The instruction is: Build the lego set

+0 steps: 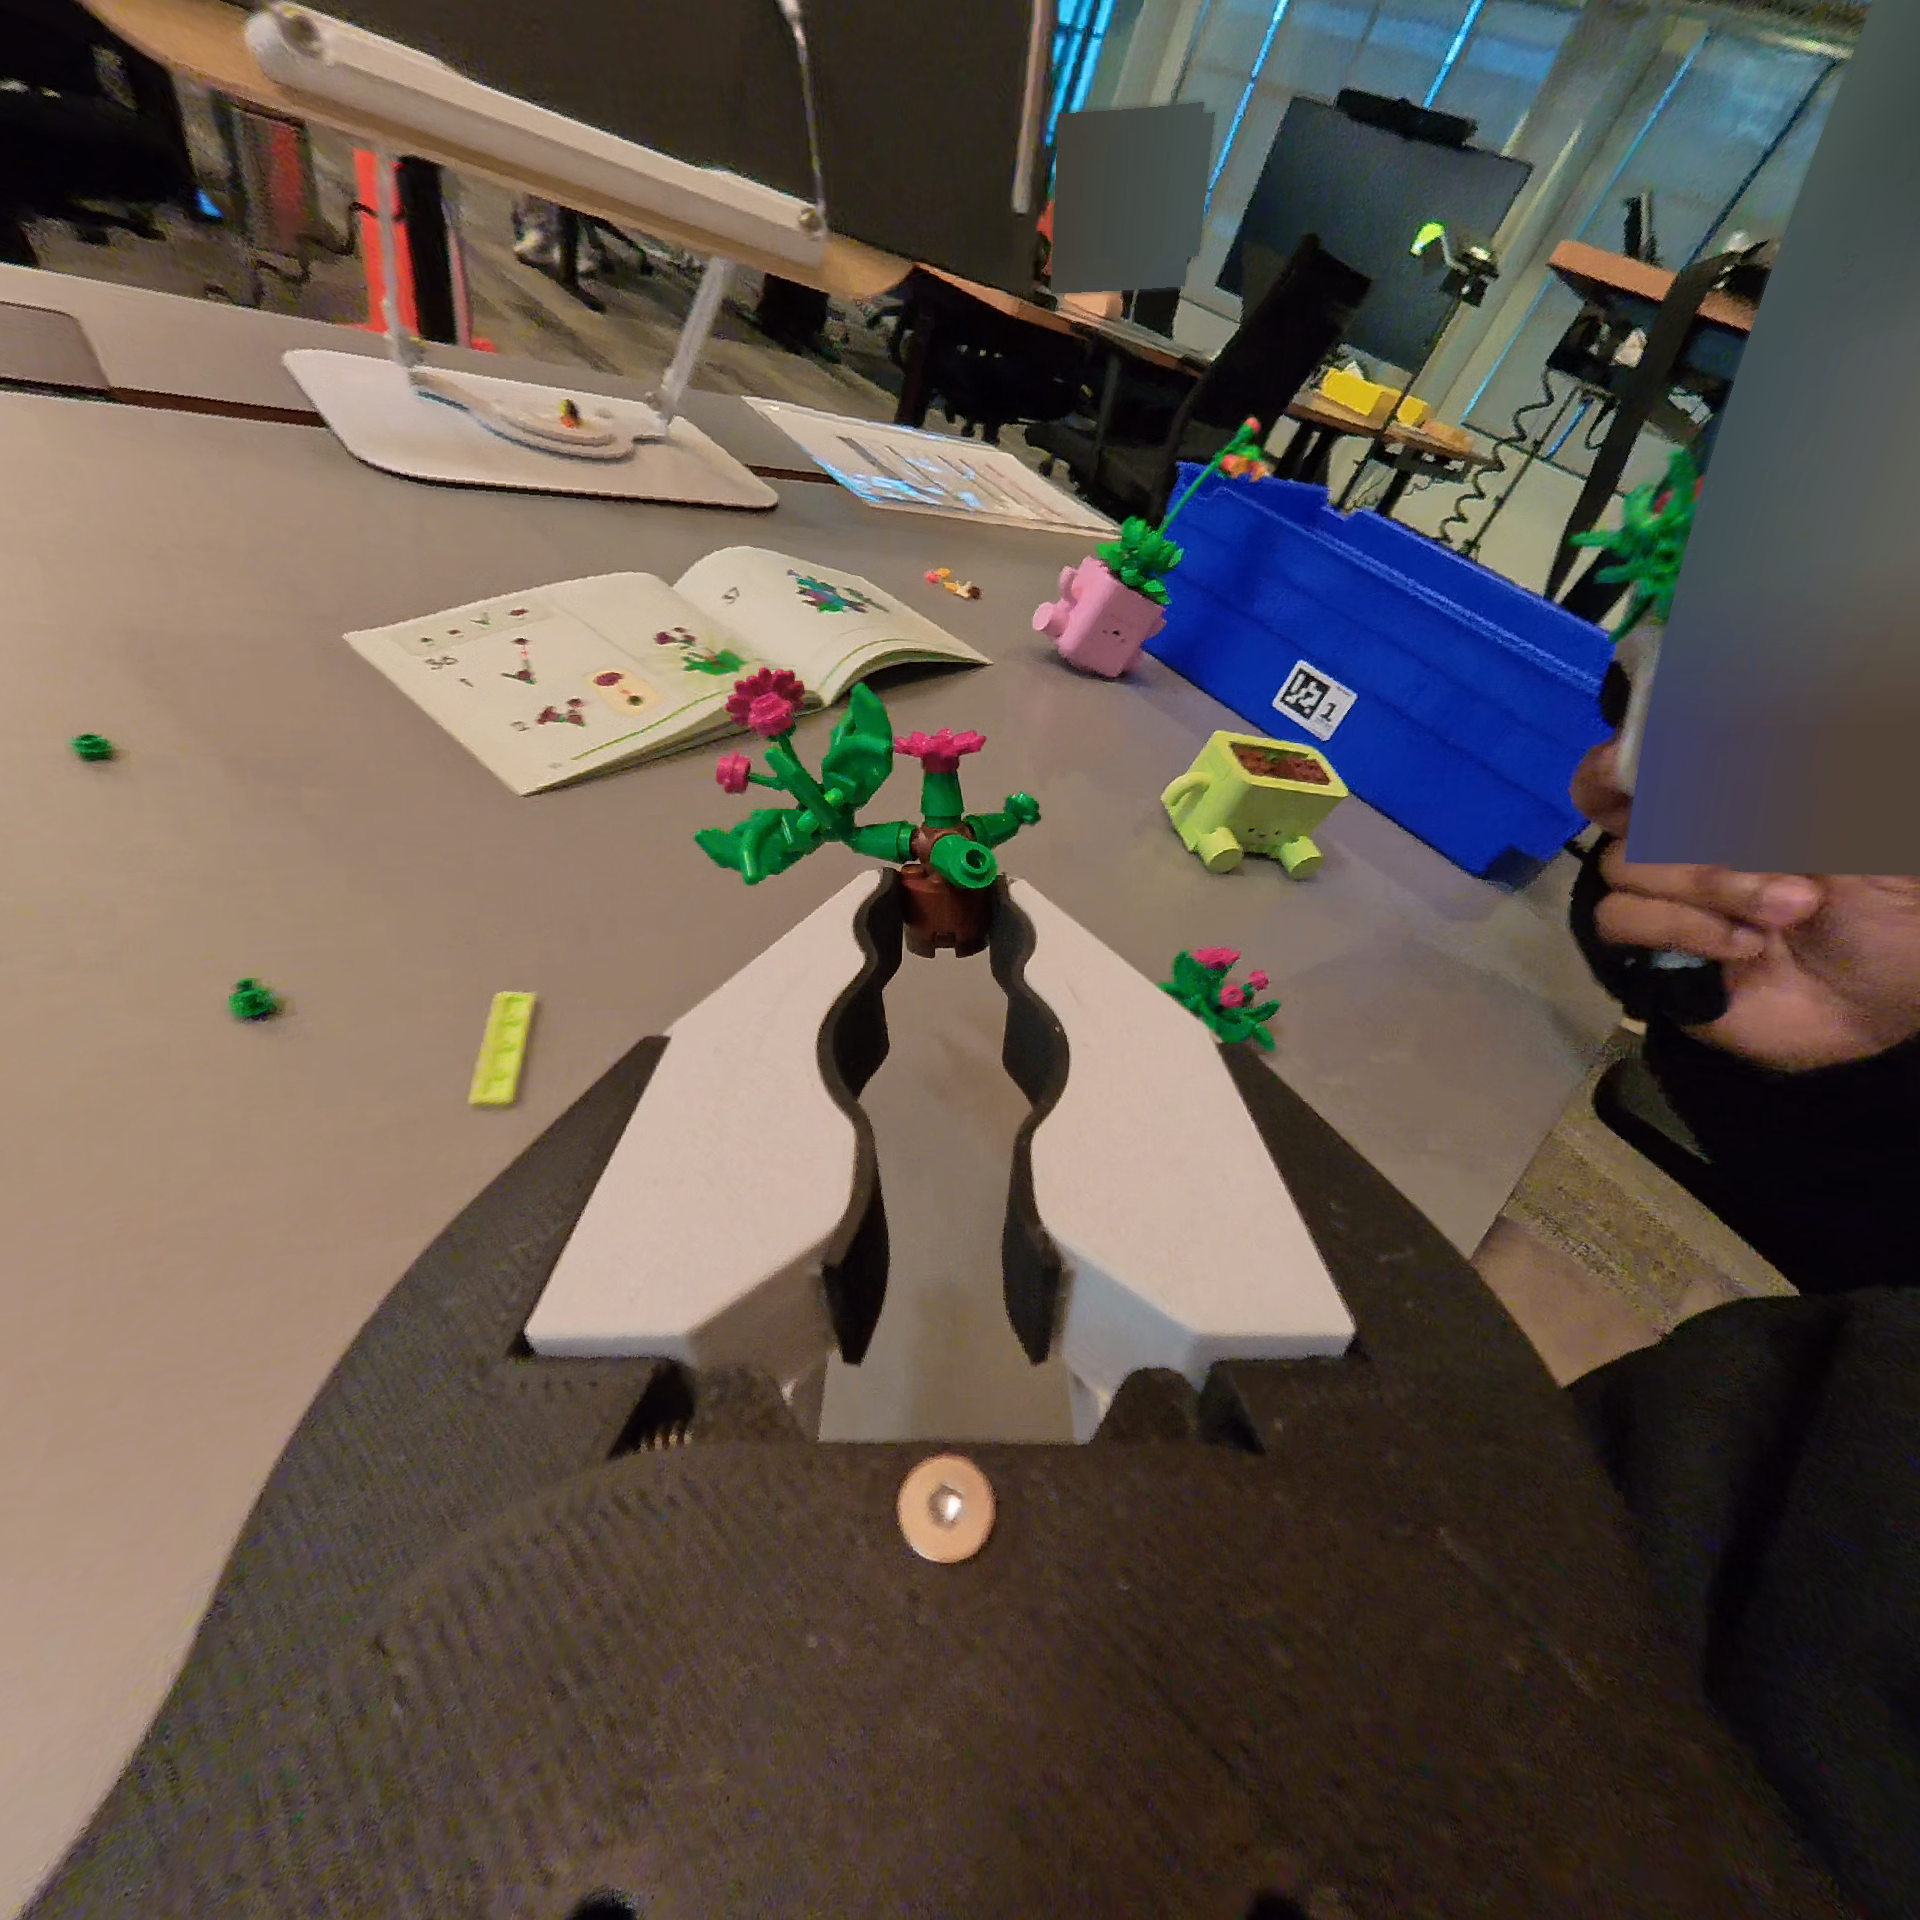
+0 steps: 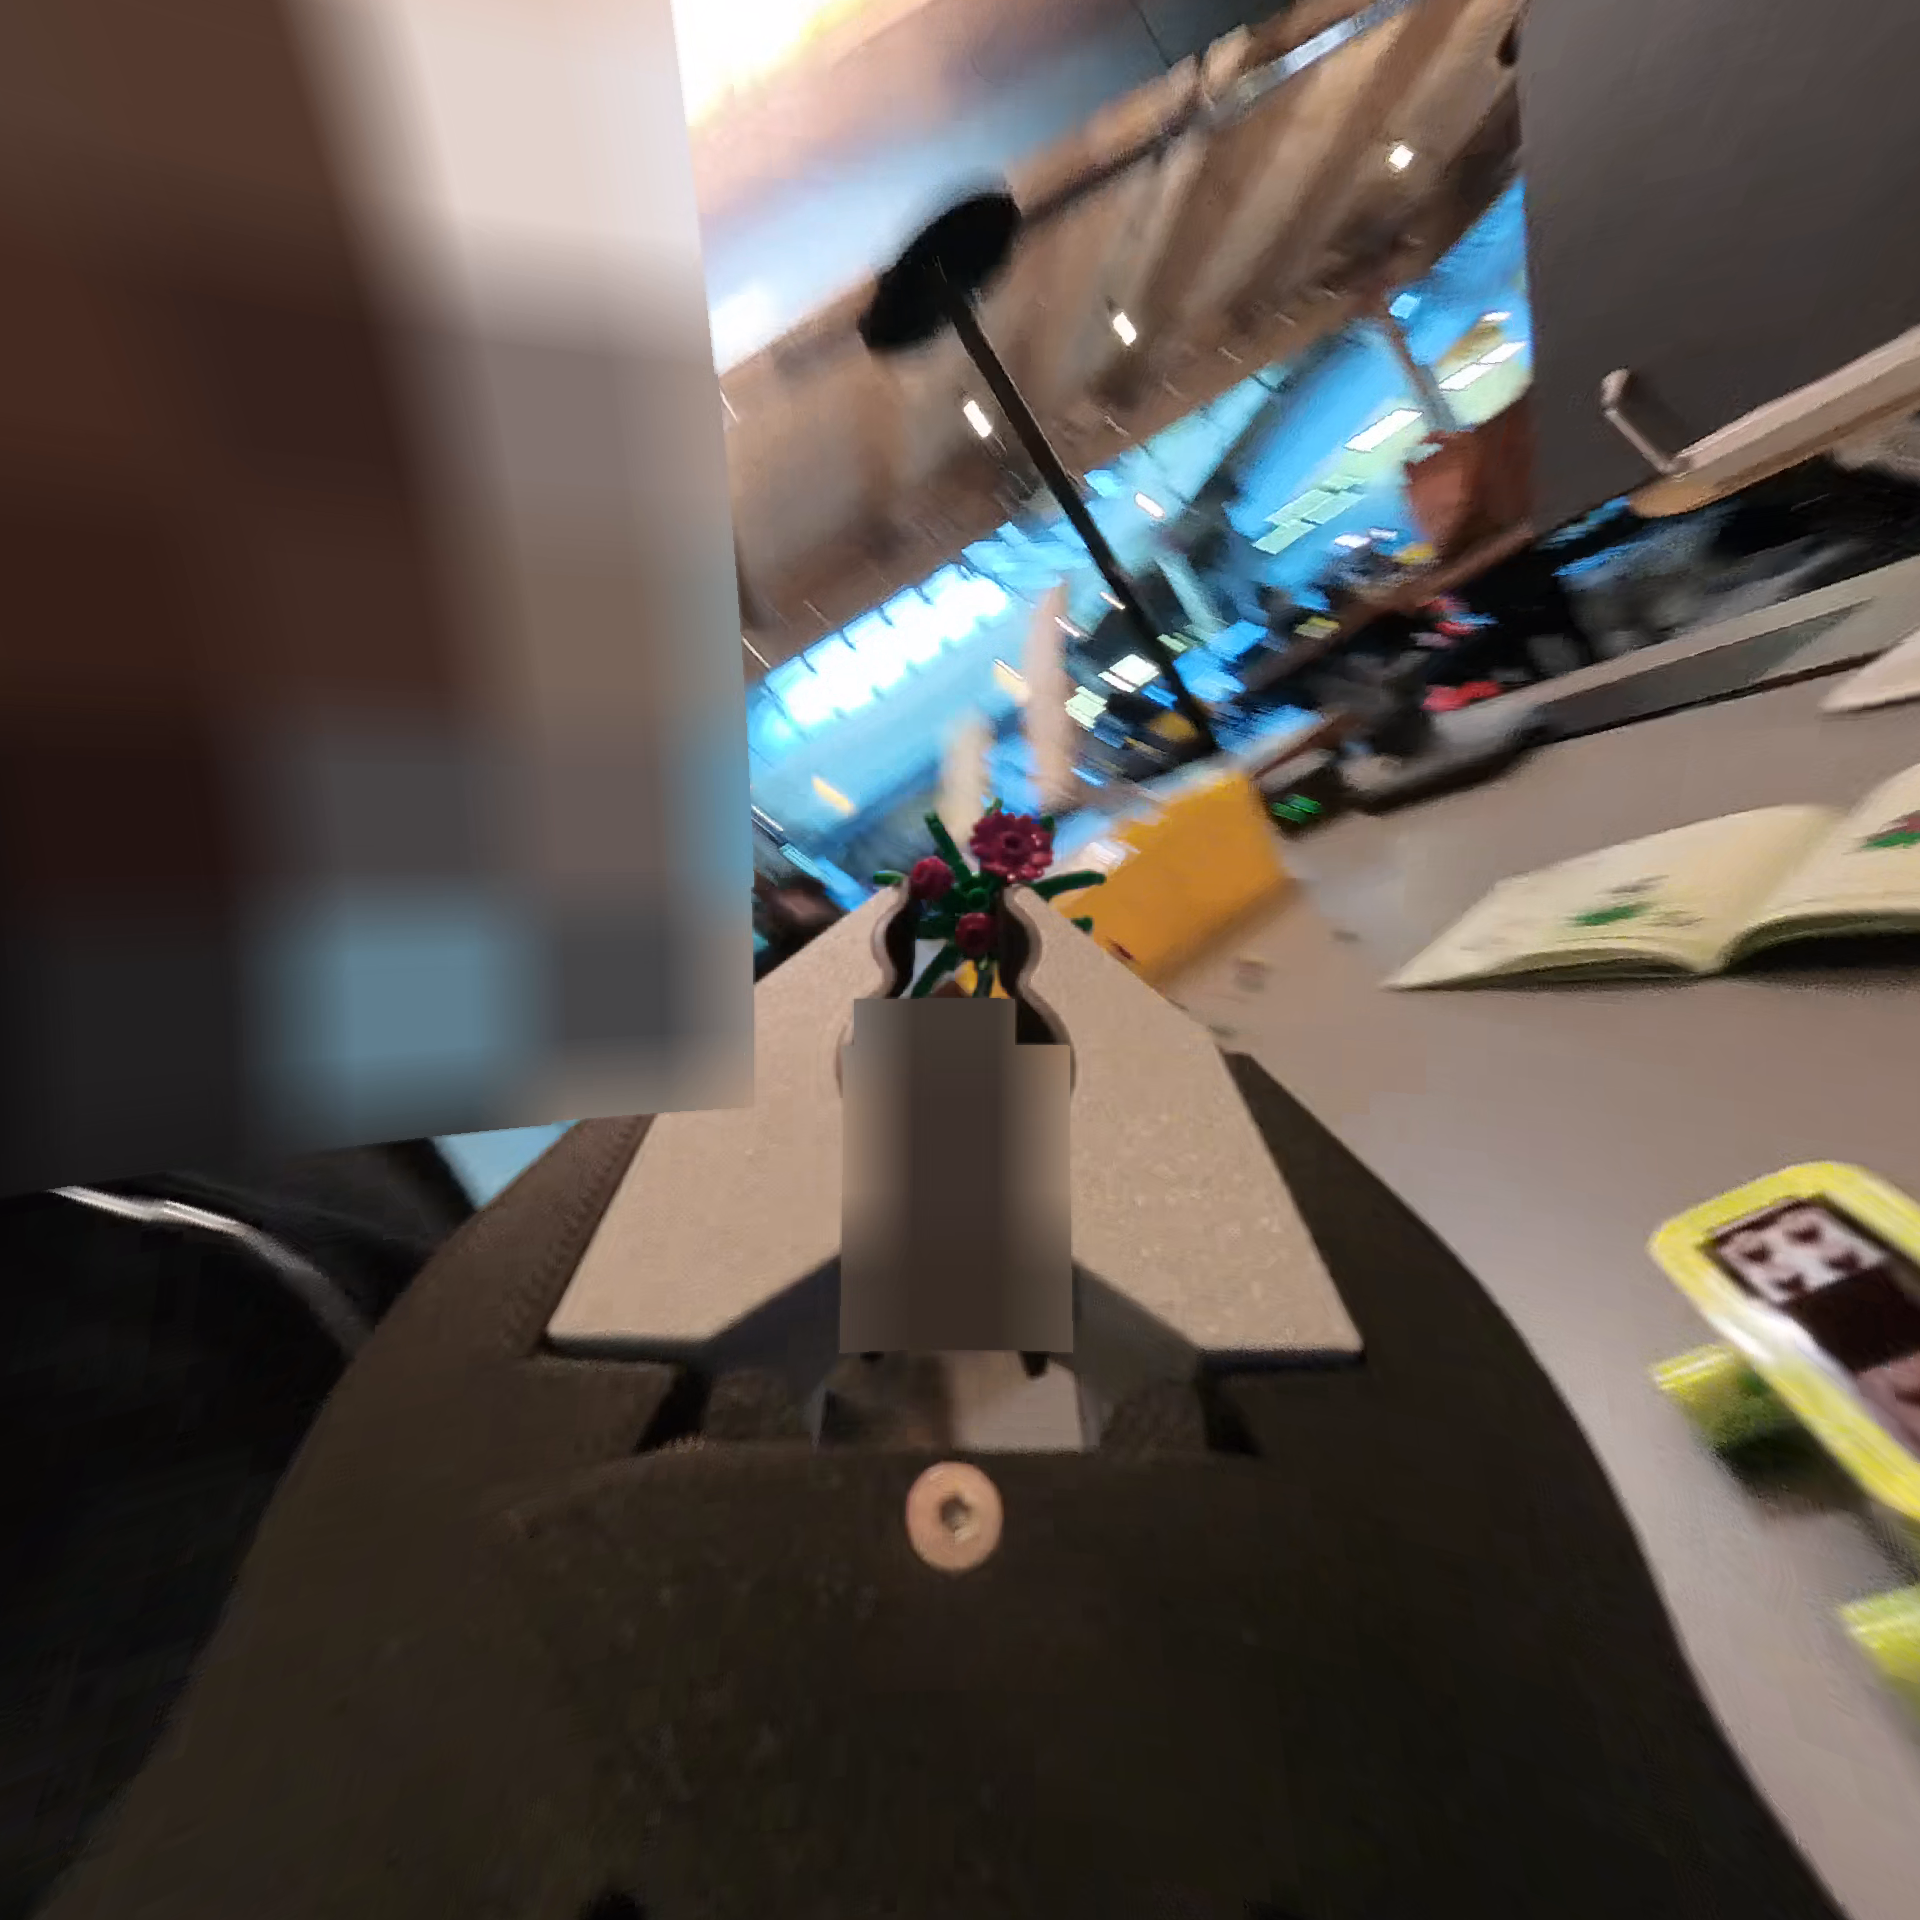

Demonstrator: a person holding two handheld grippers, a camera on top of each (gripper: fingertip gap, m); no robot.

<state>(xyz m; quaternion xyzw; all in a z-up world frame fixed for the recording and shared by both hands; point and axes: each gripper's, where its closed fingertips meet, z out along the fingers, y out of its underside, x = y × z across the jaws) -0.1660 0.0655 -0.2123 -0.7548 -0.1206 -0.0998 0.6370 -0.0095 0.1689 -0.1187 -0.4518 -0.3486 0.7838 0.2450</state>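
The left gripper (image 1: 943, 904) pinches the brown base of a lego plant (image 1: 862, 800) between its fingertips, held above the grey table (image 1: 260, 1195); green stems and pink flowers rise past the tips. The right gripper (image 2: 961, 940), raised and tilted, is closed on a small flower sprig (image 2: 982, 883). The lime-green pot (image 1: 1262, 795) sits to the right, an open instruction booklet (image 1: 644, 655) farther back.

Left gripper (image 1: 940, 894) showing pale grey wedge fingers (image 1: 748, 1132), wavy black pads, textured black body, silver screw (image 1: 945, 1507); right gripper (image 2: 956, 914) looking identical; person wearing black sleeve (image 1: 1787, 1143).
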